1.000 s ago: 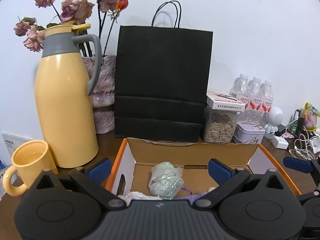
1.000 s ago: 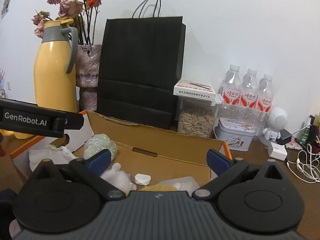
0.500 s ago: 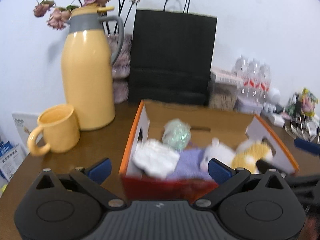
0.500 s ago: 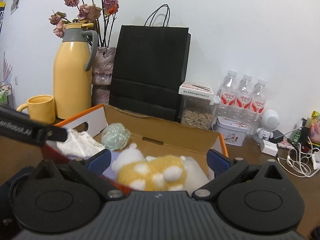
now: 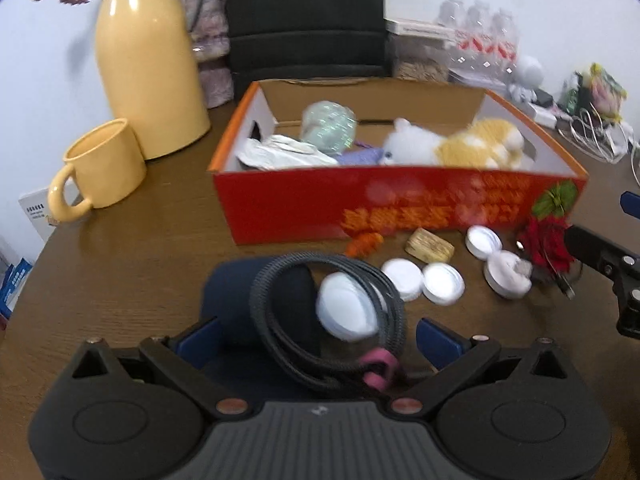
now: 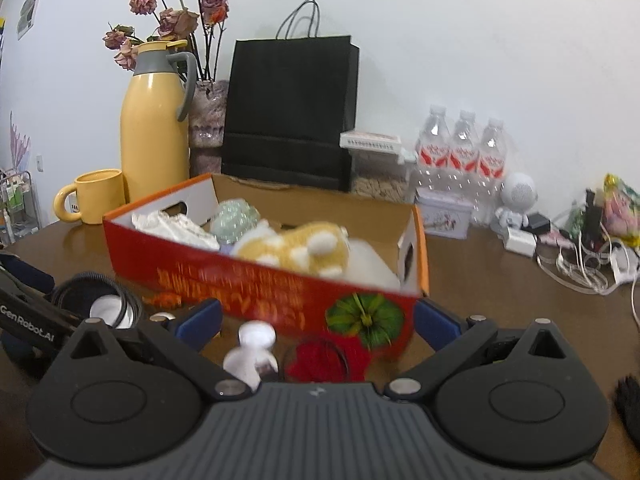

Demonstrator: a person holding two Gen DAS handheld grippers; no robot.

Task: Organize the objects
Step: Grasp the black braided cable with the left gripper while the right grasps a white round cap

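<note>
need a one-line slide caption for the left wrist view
Open left tool above a coiled black cable and white caps, before a red box holding a plush toy.

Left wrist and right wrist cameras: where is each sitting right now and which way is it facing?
Left wrist: rides the left gripper, low over the table, facing the red box front, with a coiled black cable and white caps between; own open blue-tipped fingers show, the right gripper at right edge.
Right wrist: rides the right gripper, facing the box's right front corner; own open fingers show, the left gripper at left edge.
Shared: box, plush toy, yellow flask, mug, black bag.
</note>
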